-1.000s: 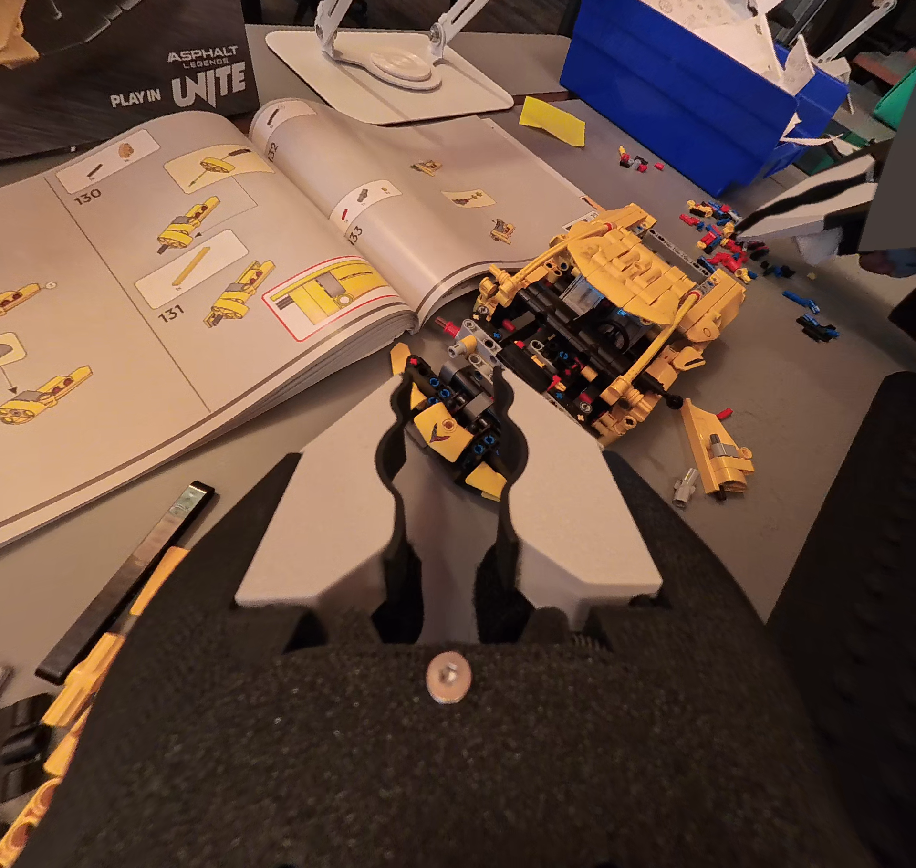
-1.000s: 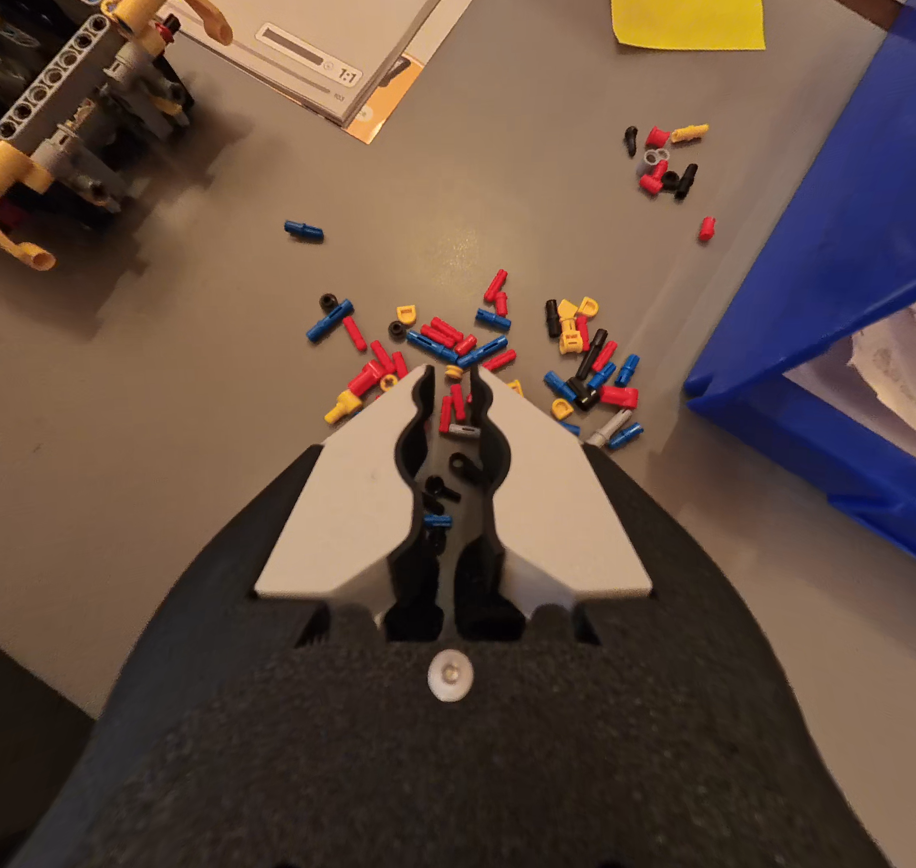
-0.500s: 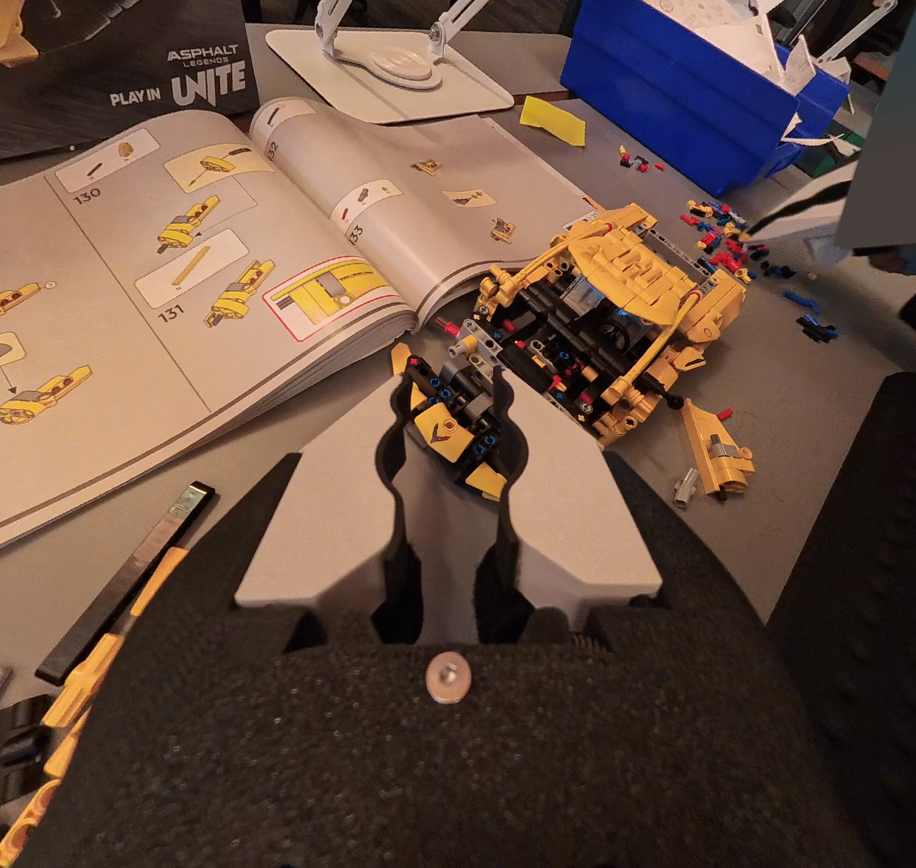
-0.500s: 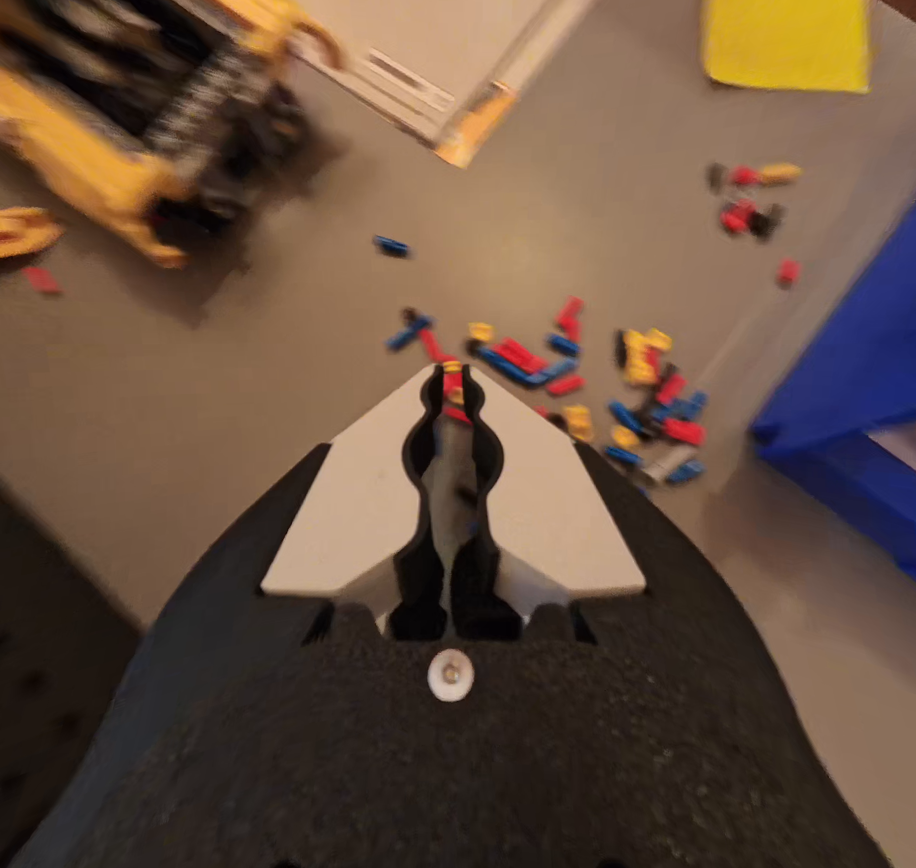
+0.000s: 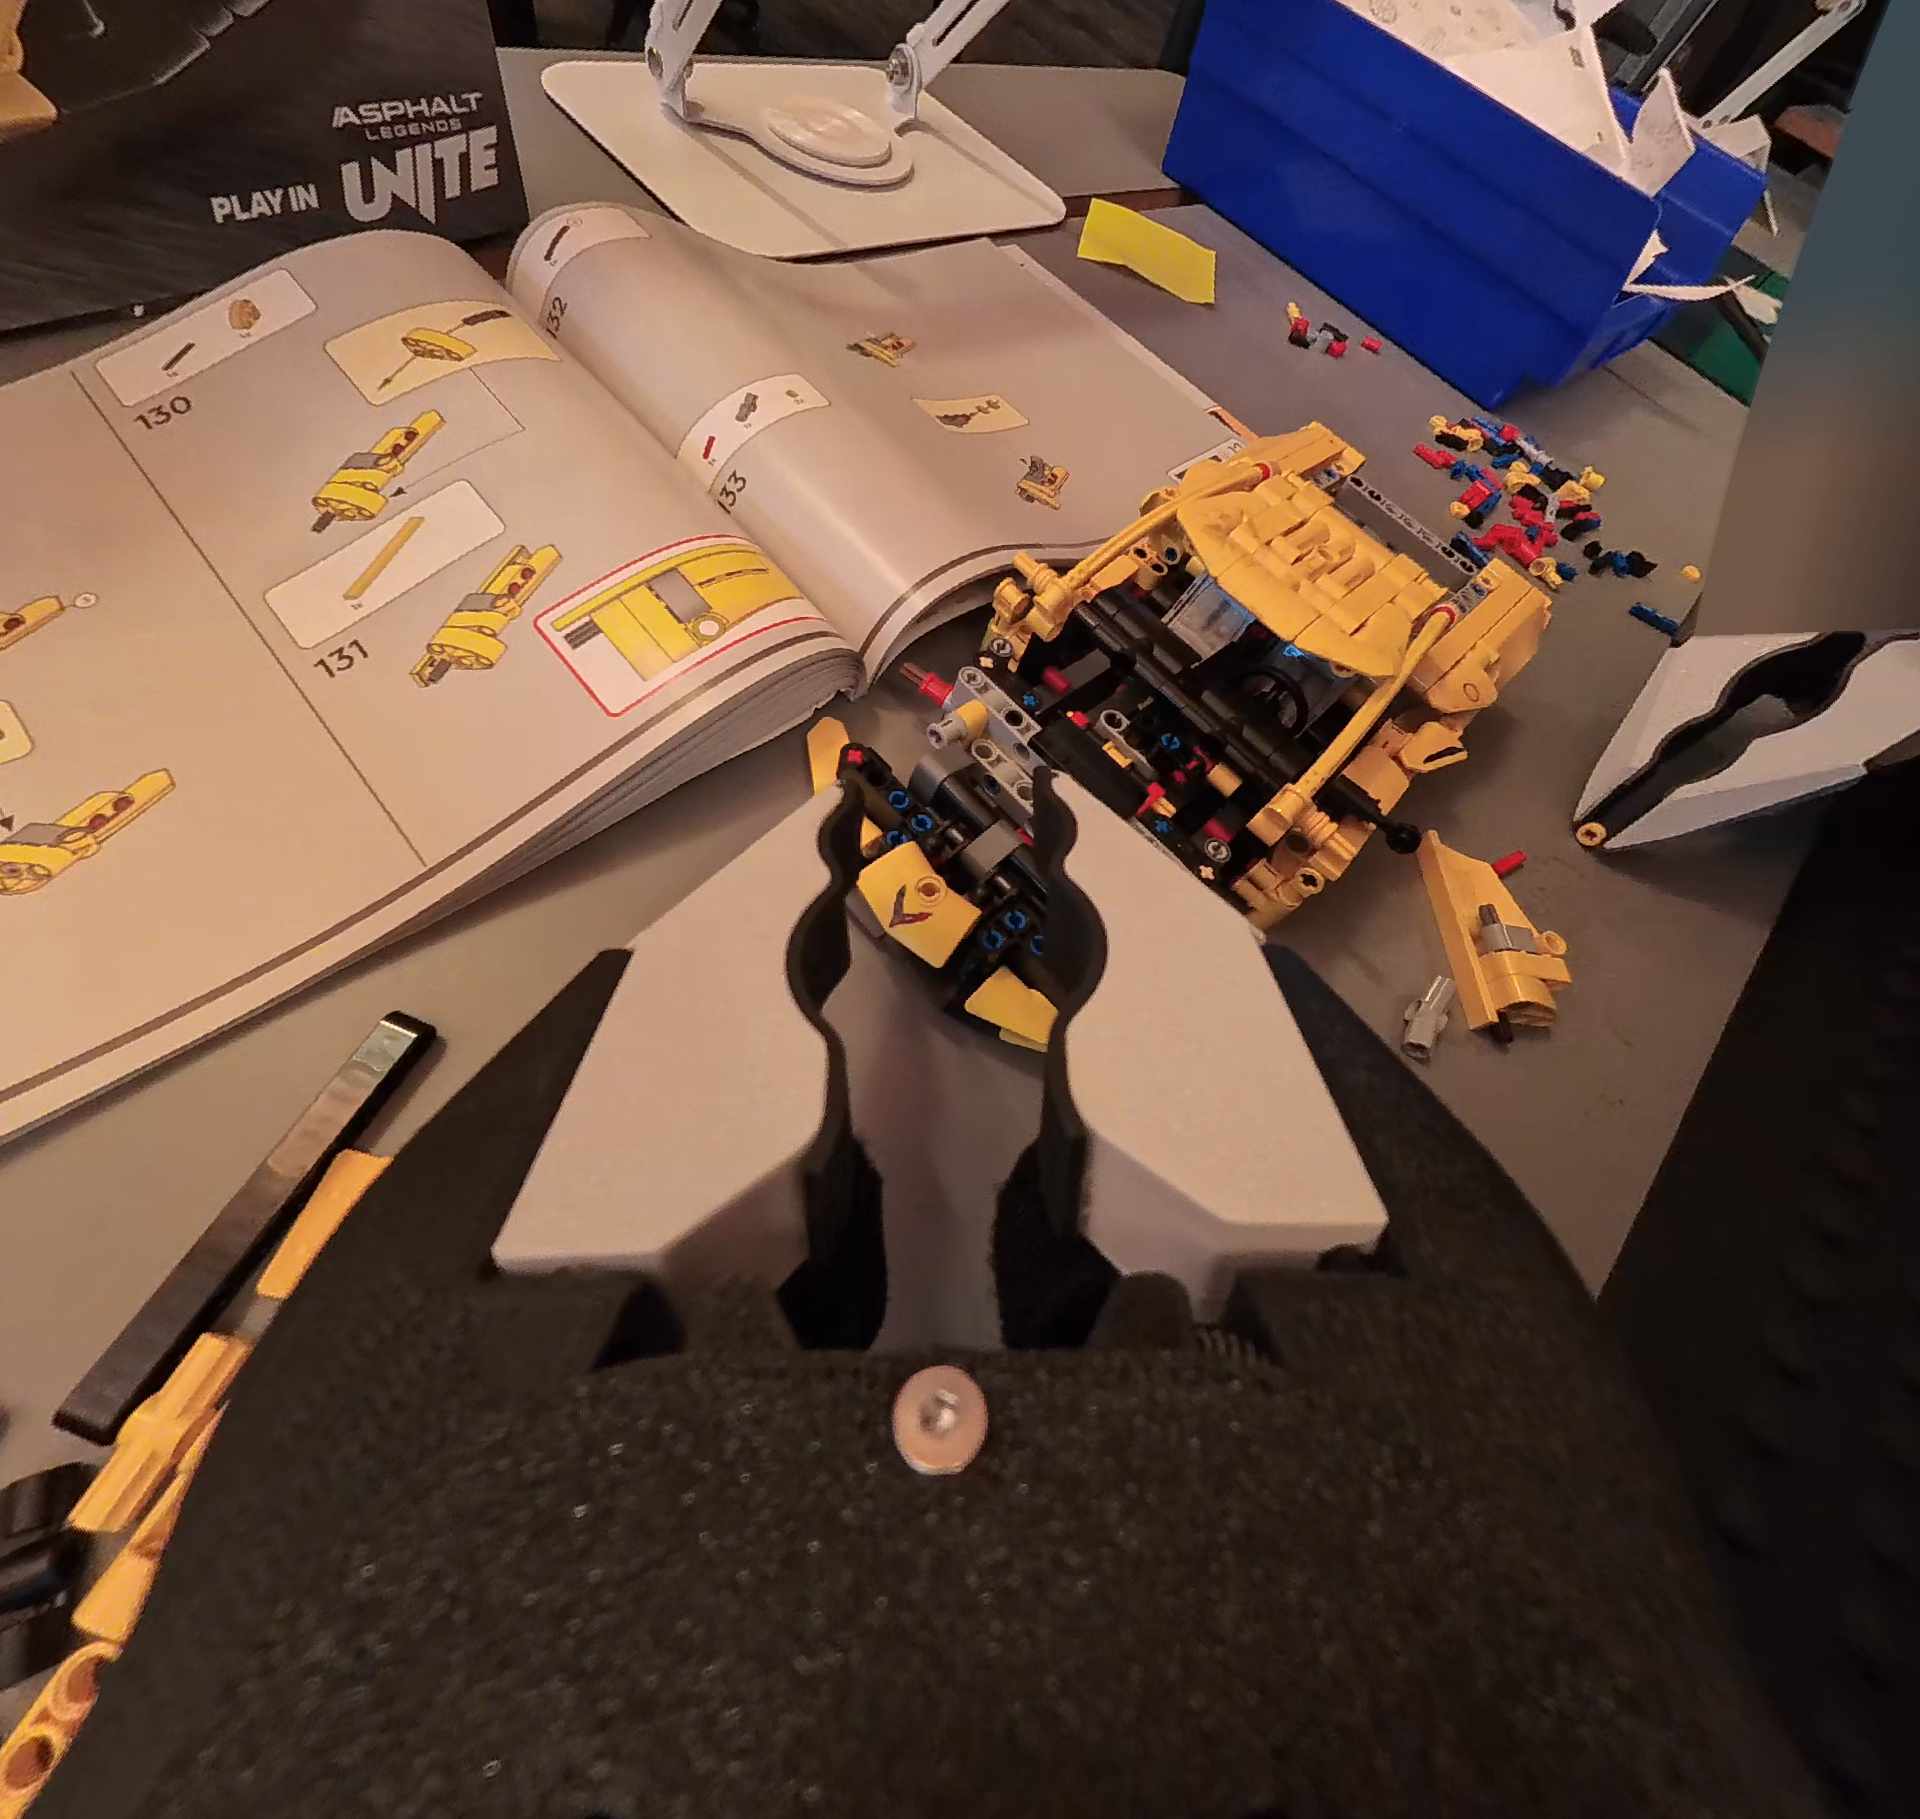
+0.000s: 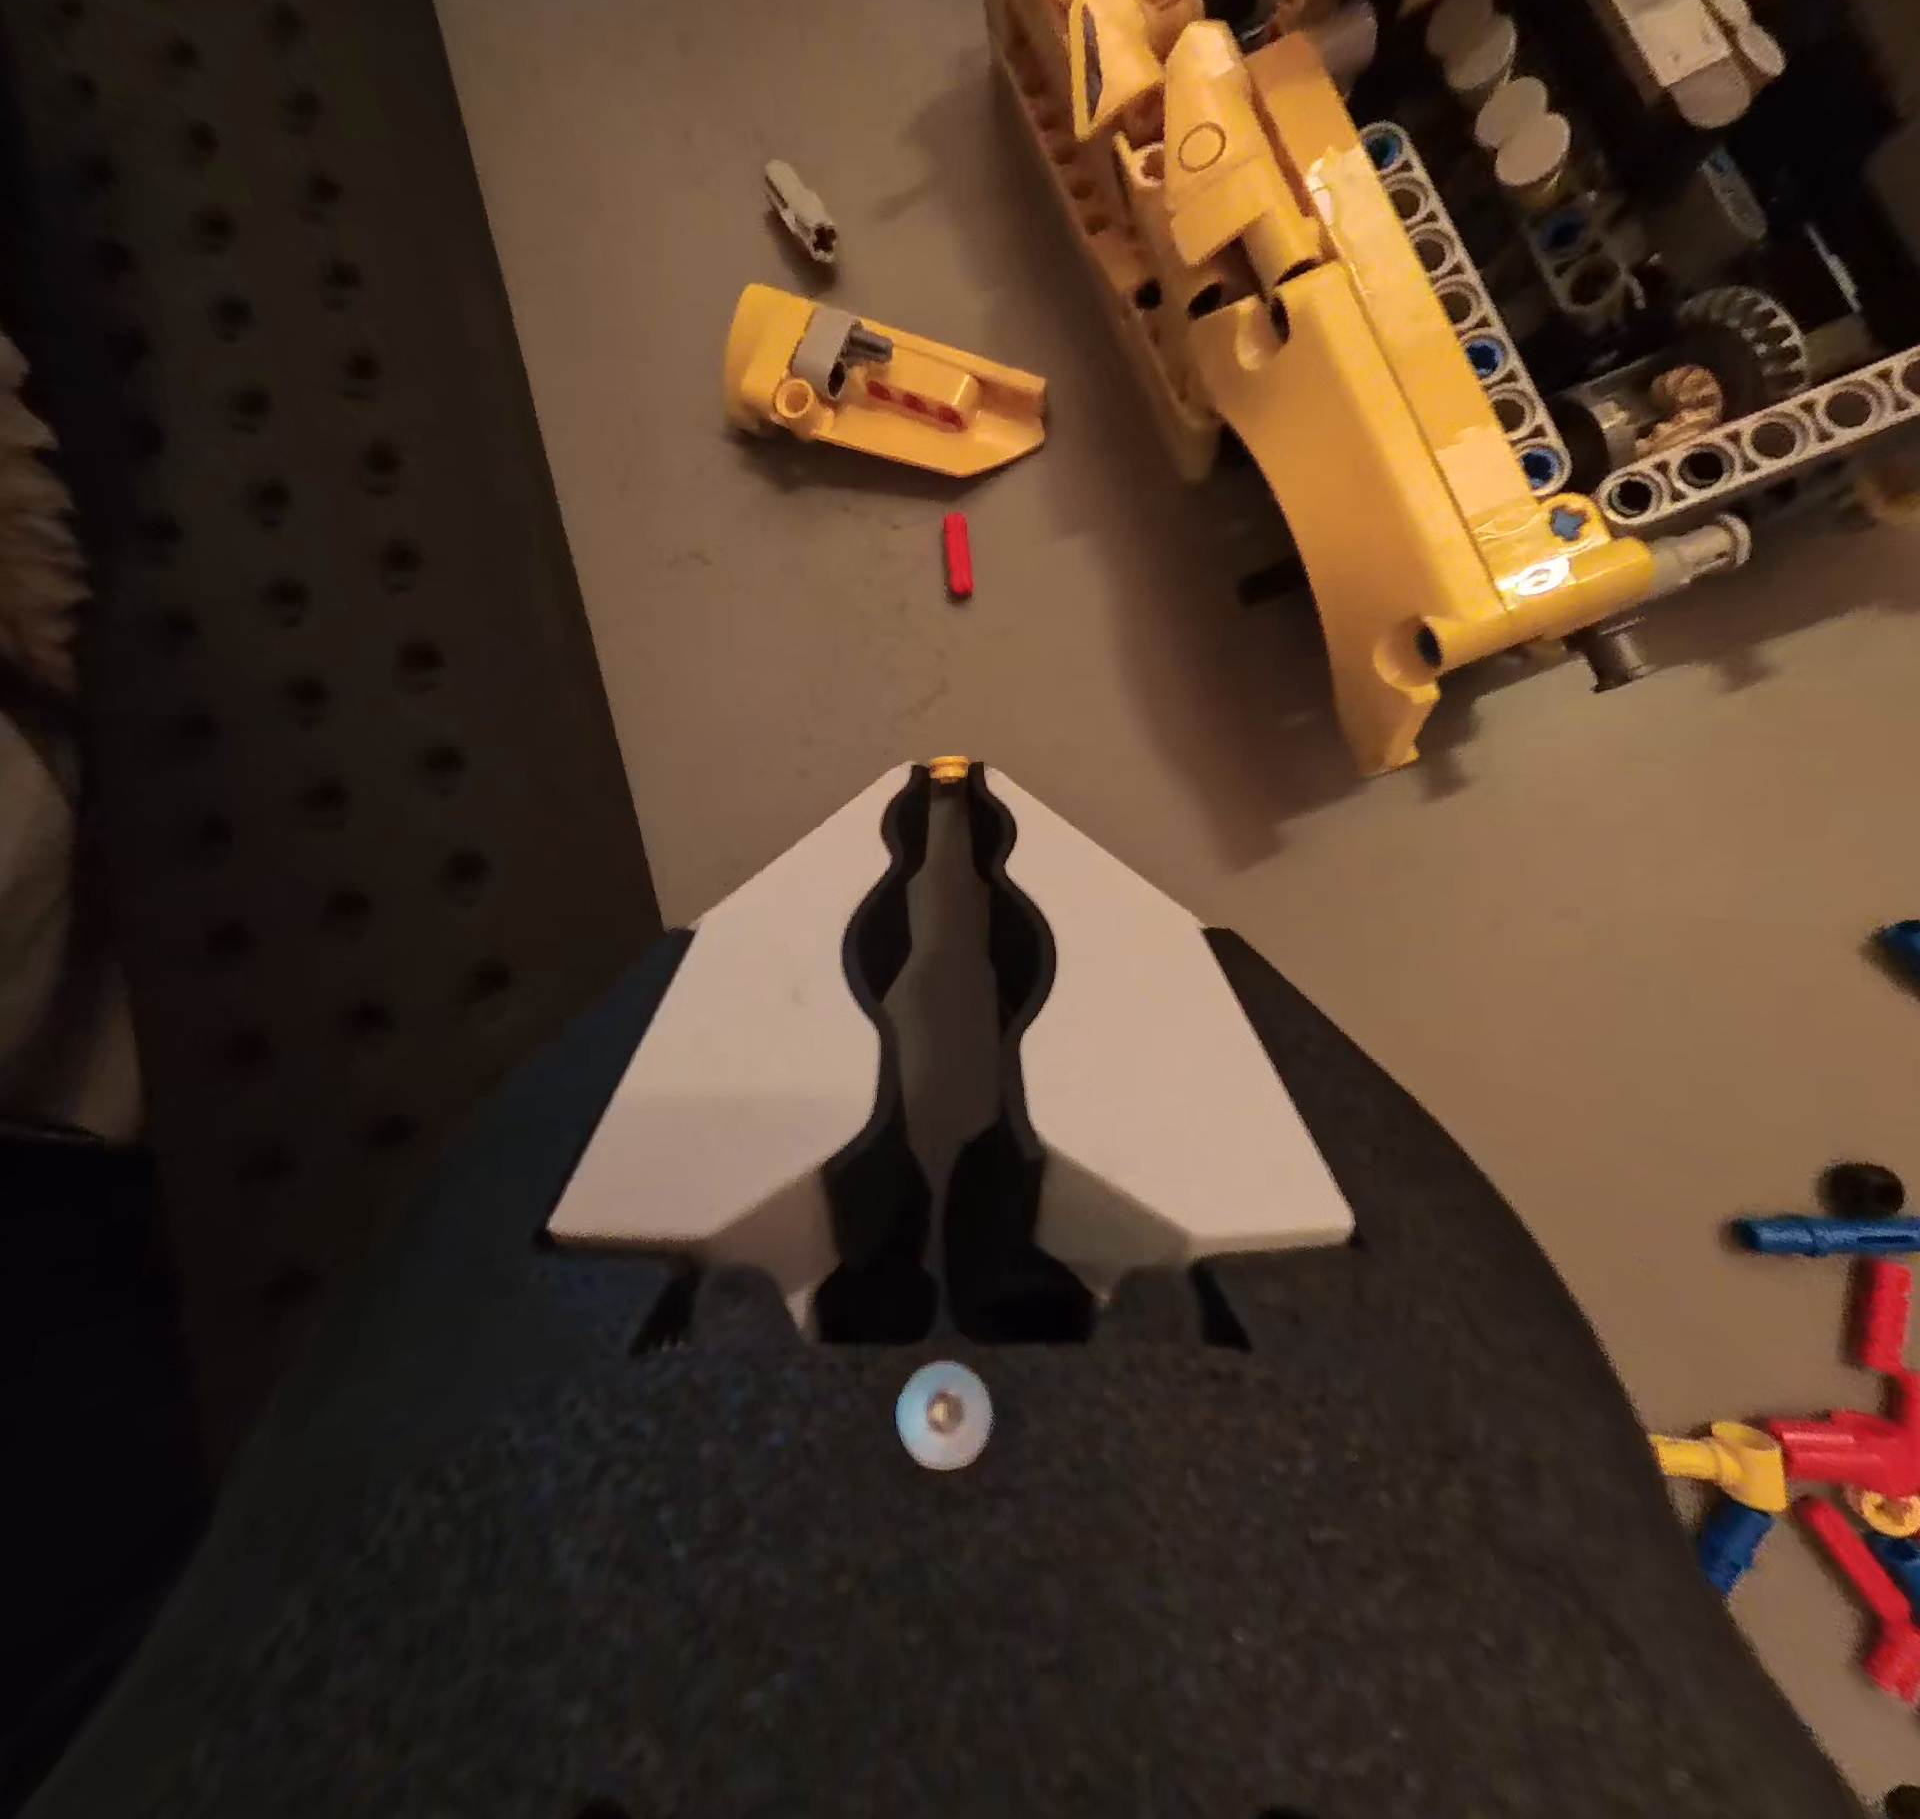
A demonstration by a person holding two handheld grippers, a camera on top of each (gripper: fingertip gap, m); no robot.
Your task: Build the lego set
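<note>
One yellow piece (image 6: 948, 770), right-wrist view only.

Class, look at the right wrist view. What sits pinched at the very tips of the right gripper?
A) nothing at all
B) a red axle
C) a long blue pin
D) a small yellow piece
D: a small yellow piece shows clamped at the tips of the right gripper, while the red axle lies apart on the table.

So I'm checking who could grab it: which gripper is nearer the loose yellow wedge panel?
Right. The right gripper, pinching a small yellow piece, hovers just short of the yellow wedge panel. The left gripper sits farther off, around a black-and-yellow subassembly at the car's front.
</note>
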